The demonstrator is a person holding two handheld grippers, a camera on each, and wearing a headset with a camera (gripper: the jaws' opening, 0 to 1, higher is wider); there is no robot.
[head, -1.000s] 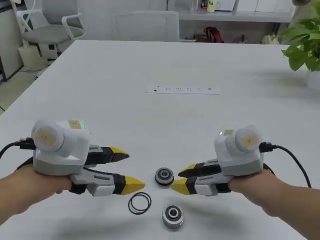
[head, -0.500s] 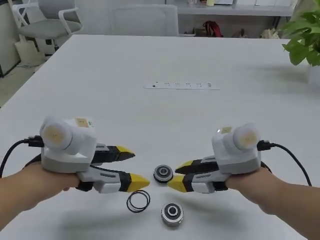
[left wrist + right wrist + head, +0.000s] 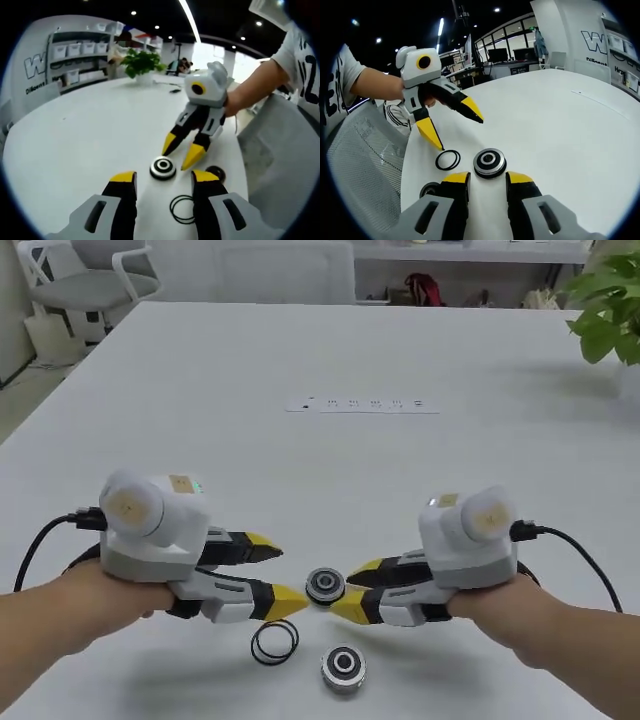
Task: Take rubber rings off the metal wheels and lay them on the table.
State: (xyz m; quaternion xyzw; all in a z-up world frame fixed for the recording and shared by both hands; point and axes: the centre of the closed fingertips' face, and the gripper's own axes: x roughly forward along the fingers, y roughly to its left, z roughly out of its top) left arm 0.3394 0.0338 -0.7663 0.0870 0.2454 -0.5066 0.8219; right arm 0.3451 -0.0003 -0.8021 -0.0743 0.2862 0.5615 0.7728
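Done: two rubber rings lying on table. Pending: metal wheel, seemingly still ringed. Left hand-held gripper, right hand-held gripper — both wide, empty.

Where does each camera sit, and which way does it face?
Head view: on the headset, looking down at the table, both hands, left gripper and right gripper.
Left gripper view: on the left gripper, looking past its own fingers at the wheel and right gripper.
Right gripper view: opposite way, own fingers, same wheel, left gripper.
Shared: wheel and rubber rings.
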